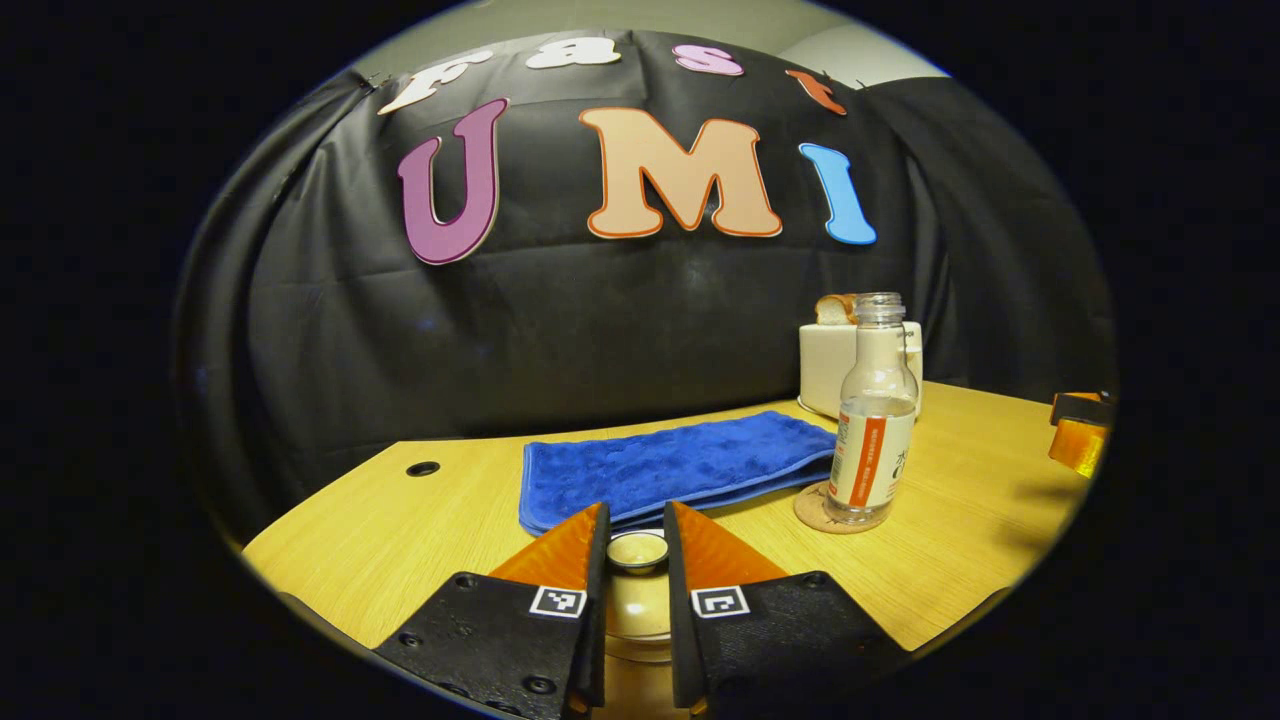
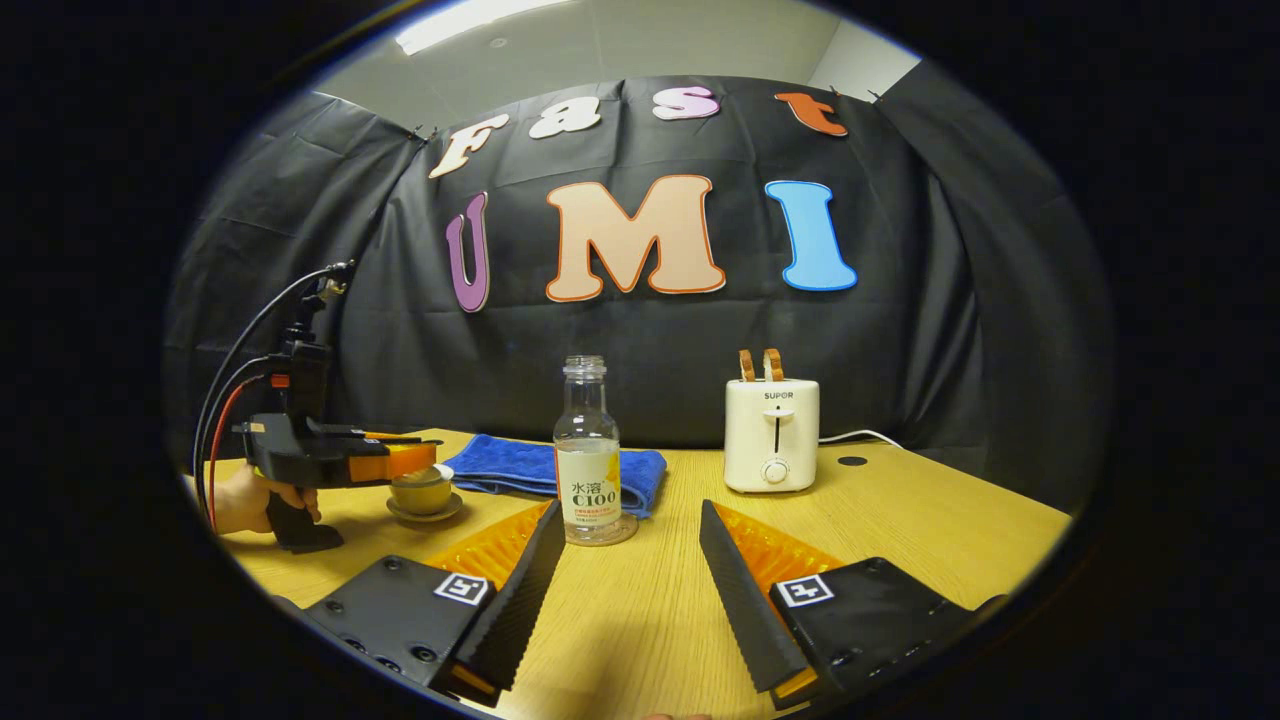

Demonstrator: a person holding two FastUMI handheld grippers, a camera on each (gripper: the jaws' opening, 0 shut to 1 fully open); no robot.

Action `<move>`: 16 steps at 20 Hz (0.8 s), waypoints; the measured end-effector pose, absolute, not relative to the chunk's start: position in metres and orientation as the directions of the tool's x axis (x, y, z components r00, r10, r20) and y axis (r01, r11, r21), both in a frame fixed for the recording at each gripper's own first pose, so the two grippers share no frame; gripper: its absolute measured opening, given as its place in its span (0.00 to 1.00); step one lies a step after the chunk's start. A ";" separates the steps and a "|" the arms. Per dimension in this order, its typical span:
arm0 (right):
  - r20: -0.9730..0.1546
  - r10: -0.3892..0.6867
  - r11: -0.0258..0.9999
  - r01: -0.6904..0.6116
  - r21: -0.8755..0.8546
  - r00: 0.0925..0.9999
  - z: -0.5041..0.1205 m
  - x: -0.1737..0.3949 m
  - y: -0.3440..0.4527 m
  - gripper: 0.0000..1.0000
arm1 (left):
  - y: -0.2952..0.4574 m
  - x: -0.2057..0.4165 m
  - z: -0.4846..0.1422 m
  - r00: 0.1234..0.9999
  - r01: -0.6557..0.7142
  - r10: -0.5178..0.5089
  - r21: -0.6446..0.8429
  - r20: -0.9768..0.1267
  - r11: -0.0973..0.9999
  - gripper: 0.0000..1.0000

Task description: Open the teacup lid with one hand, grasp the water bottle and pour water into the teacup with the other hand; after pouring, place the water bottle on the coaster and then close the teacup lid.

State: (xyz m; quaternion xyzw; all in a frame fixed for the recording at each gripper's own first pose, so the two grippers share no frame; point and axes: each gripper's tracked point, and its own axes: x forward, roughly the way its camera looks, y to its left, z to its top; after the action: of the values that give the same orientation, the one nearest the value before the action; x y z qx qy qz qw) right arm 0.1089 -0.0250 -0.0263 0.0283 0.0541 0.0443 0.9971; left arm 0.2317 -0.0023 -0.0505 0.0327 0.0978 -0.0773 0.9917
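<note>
In the left gripper view my left gripper (image 1: pixel 637 540) is shut on the small round knob of the teacup lid (image 1: pixel 637 550), and the yellow-green teacup (image 1: pixel 638 610) sits right below between the fingers. From the right gripper view, the left gripper (image 2: pixel 405 460) hovers level over the teacup (image 2: pixel 420 492), which stands on its saucer at the table's left. The clear water bottle (image 1: pixel 872 420), uncapped and about one third full, stands upright on a round coaster (image 1: pixel 812 508). My right gripper (image 2: pixel 632 512) is open, a short way in front of the bottle (image 2: pixel 587 450), and holds nothing.
A blue towel (image 1: pixel 670 465) lies behind the teacup and bottle. A cream toaster (image 2: pixel 771 435) with bread slices stands at the back right, its cord trailing right. A person's hand (image 2: pixel 240 500) holds the left gripper. A cable hole (image 1: pixel 422 468) marks the table's left.
</note>
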 end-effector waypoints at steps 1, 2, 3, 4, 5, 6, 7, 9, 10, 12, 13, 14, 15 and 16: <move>-0.105 0.092 0.994 -0.086 0.061 0.990 -0.026 0.109 -0.025 0.88 | -0.004 0.232 -0.052 0.967 0.163 -0.147 0.057 -0.209 0.985 0.24; -0.105 0.093 0.994 -0.087 0.062 0.990 -0.026 0.109 -0.025 0.92 | -0.005 0.233 -0.053 0.965 0.165 -0.148 0.063 -0.217 0.984 0.23; -0.106 0.095 0.994 -0.088 0.062 0.990 -0.026 0.108 -0.024 0.88 | -0.005 0.233 -0.053 0.964 0.165 -0.146 0.067 -0.222 0.984 0.24; -0.105 0.095 0.994 -0.089 0.062 0.990 -0.026 0.108 -0.024 0.88 | -0.005 0.234 -0.053 0.964 0.164 -0.145 0.070 -0.223 0.984 0.24; -0.105 0.097 0.994 -0.091 0.063 0.990 -0.027 0.109 -0.024 0.88 | -0.005 0.234 -0.054 0.963 0.164 -0.144 0.072 -0.226 0.984 0.23; -0.105 0.098 0.994 -0.092 0.063 0.990 -0.026 0.109 -0.024 0.88 | -0.005 0.233 -0.054 0.963 0.163 -0.143 0.073 -0.228 0.984 0.24; -0.105 0.099 0.994 -0.093 0.063 0.989 -0.026 0.108 -0.023 0.88 | -0.005 0.234 -0.054 0.963 0.163 -0.143 0.073 -0.228 0.984 0.24; -0.105 0.099 0.994 -0.093 0.063 0.989 -0.027 0.109 -0.024 0.88 | -0.005 0.233 -0.053 0.963 0.163 -0.144 0.069 -0.226 0.984 0.24; -0.105 0.099 0.994 -0.093 0.063 0.989 -0.026 0.109 -0.024 0.83 | -0.004 0.233 -0.053 0.965 0.158 -0.140 0.066 -0.220 0.985 0.25; -0.105 0.100 0.994 -0.093 0.063 0.989 -0.026 0.108 -0.024 0.88 | 0.000 0.231 -0.051 0.970 0.142 -0.127 0.058 -0.210 0.988 0.27; -0.105 0.099 0.994 -0.093 0.063 0.989 -0.027 0.109 -0.024 0.83 | 0.002 0.230 -0.049 0.972 0.134 -0.121 0.053 -0.199 0.990 0.35; -0.105 0.099 0.994 -0.093 0.063 0.990 -0.026 0.109 -0.023 0.83 | 0.002 0.230 -0.047 0.974 0.131 -0.120 0.047 -0.191 0.990 0.44; -0.106 0.097 0.994 -0.091 0.063 0.990 -0.027 0.109 -0.024 0.88 | 0.003 0.229 -0.046 0.977 0.125 -0.116 0.039 -0.180 0.991 0.50; -0.105 0.097 0.994 -0.090 0.062 0.990 -0.026 0.109 -0.025 0.84 | 0.004 0.228 -0.045 0.978 0.122 -0.115 0.034 -0.174 0.992 0.57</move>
State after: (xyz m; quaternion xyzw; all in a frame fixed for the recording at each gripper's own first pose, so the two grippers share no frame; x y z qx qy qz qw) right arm 0.1087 -0.0246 -0.0262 0.0285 0.0542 0.0469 0.9970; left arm 0.2279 0.0041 -0.0452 0.0221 0.0861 -0.0596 0.9943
